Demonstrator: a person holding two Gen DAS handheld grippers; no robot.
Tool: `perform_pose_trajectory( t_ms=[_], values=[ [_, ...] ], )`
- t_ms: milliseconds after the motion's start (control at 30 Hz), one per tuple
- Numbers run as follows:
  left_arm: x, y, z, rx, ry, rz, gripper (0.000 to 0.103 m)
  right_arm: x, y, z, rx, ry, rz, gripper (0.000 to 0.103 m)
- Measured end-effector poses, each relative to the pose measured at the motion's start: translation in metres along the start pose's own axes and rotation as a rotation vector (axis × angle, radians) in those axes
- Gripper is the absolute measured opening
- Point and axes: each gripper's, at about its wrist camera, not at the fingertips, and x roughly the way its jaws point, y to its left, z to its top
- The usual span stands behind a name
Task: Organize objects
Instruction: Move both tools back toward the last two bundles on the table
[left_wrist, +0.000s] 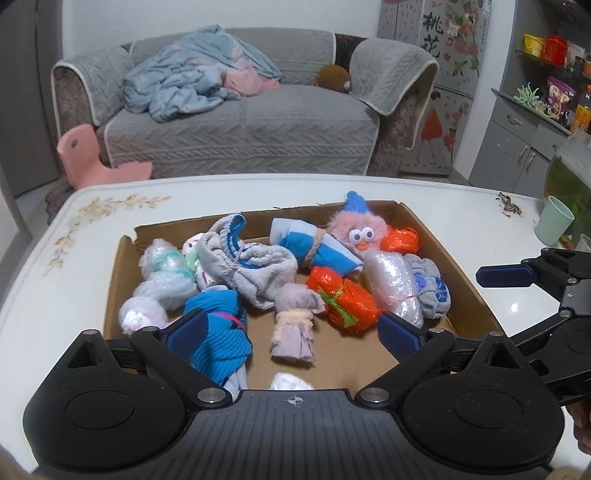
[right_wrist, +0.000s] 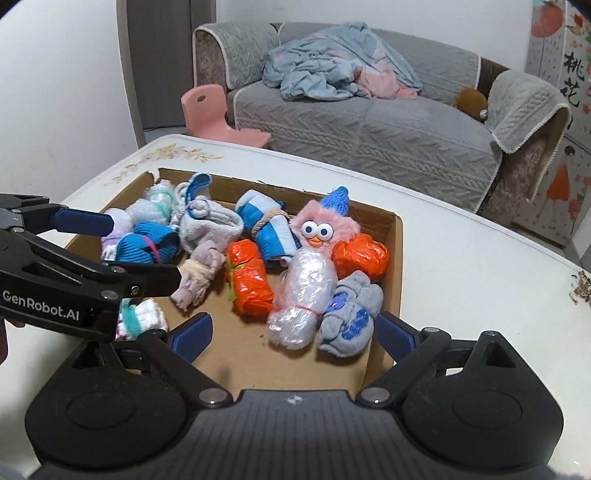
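Green cup (left_wrist: 554, 220) shows only from left wrist; striped roll (right_wrist: 142, 320) clearer from right.

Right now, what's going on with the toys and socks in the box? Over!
Both hand-held grippers open, empty: left, right. Bundles and pink fuzzy toy all inside cardboard box. Nothing blocking.

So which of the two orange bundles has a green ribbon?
The nearer orange bundle, mid-box; a green ribbon crosses it. The other orange bundle, beside the pink toy, shows none.
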Motion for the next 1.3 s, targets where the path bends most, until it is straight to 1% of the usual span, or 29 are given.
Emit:
perform_pose_trajectory(
  t_ms=[267, 333, 500, 633, 733, 800, 900, 933, 1000, 1033, 1100, 1167, 1233, 1300],
  values=[
    [-0.017, 0.002, -0.017, -0.032, -0.015, -0.012, 0.102, -0.016, 0.007, -0.010, -0.007, -0.022, 0.016, 0.096],
    [-0.024, 0.002, -0.022, -0.025, -0.036, -0.010, 0.102, -0.023, 0.008, -0.014, -0.008, -0.035, 0.025, 0.096],
    [-0.041, -0.002, -0.036, 0.020, -0.074, -0.004, 0.103, -0.041, 0.008, -0.025, -0.039, -0.076, 0.044, 0.100],
    [-0.051, -0.008, -0.049, 0.043, -0.089, -0.011, 0.103, -0.054, 0.006, -0.033, -0.026, -0.104, 0.074, 0.100],
    [-0.058, -0.015, -0.063, 0.085, -0.108, -0.015, 0.103, -0.063, 0.008, -0.037, -0.042, -0.122, 0.088, 0.101],
    [-0.064, -0.020, -0.074, 0.127, -0.117, -0.033, 0.103, -0.068, 0.010, -0.041, -0.075, -0.140, 0.109, 0.102],
    [-0.073, -0.029, -0.091, 0.244, -0.136, -0.105, 0.103, -0.080, 0.013, -0.052, -0.192, -0.187, 0.163, 0.102],
    [-0.075, -0.033, -0.097, 0.303, -0.134, -0.144, 0.103, -0.084, 0.014, -0.058, -0.253, -0.210, 0.194, 0.102],
    [-0.076, -0.040, -0.109, 0.423, -0.126, -0.214, 0.103, -0.089, 0.016, -0.068, -0.366, -0.224, 0.254, 0.102],
    [-0.075, -0.043, -0.114, 0.470, -0.116, -0.247, 0.103, -0.089, 0.017, -0.073, -0.426, -0.220, 0.278, 0.100],
    [-0.069, -0.049, -0.121, 0.551, -0.072, -0.330, 0.103, -0.089, 0.020, -0.081, -0.535, -0.211, 0.331, 0.096],
    [-0.060, -0.055, -0.128, 0.604, -0.040, -0.371, 0.103, -0.088, 0.025, -0.086, -0.651, -0.205, 0.359, 0.096],
    [-0.049, -0.057, -0.130, 0.623, -0.001, -0.405, 0.103, -0.083, 0.032, -0.089, -0.753, -0.189, 0.364, 0.096],
    [-0.038, -0.056, -0.130, 0.617, 0.020, -0.399, 0.102, -0.075, 0.036, -0.088, -0.829, -0.147, 0.381, 0.094]
  ],
)
